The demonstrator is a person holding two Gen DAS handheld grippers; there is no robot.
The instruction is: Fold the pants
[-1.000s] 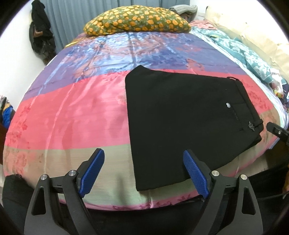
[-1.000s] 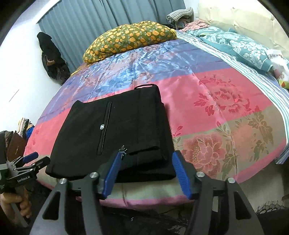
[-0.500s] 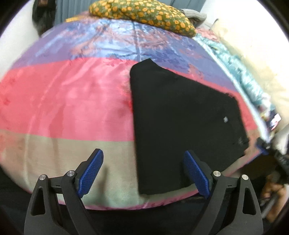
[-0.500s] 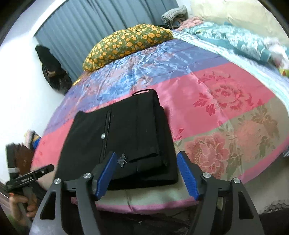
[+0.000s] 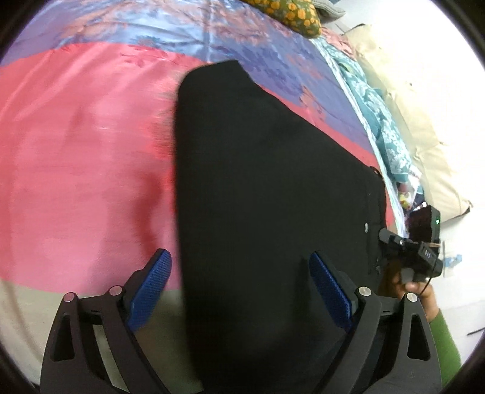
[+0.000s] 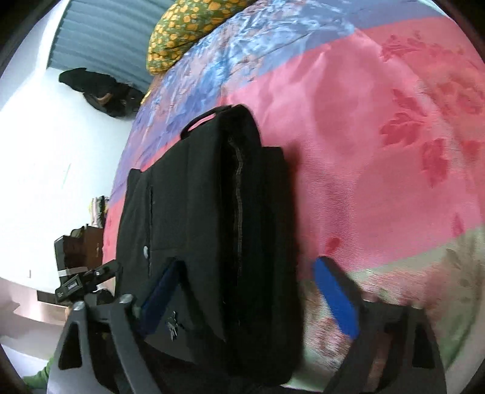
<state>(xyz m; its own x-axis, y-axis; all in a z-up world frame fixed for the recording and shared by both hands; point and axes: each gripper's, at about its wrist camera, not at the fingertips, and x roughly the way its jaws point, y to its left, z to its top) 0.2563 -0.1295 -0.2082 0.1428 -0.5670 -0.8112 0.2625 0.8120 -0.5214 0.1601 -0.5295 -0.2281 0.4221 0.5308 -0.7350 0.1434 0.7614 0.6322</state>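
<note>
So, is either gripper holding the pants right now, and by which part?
Nothing is held. Both the left gripper and the right gripper are open over the near edge of the folded black pants; the right has just been opening.

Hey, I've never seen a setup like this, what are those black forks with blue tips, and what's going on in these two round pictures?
Those are two hand-held claws, one in each of a person's hands, each carrying a wide-angle camera that looks along its fingers. One picture is from the left claw, the other from the right claw. Both hang over black pants, already partly folded, lying on a shiny floral bedspread with a yellow-spotted pillow beyond. Both claws are open and hold nothing; the right one's jaws have just been opening, with the pants' waist end below them.
</note>
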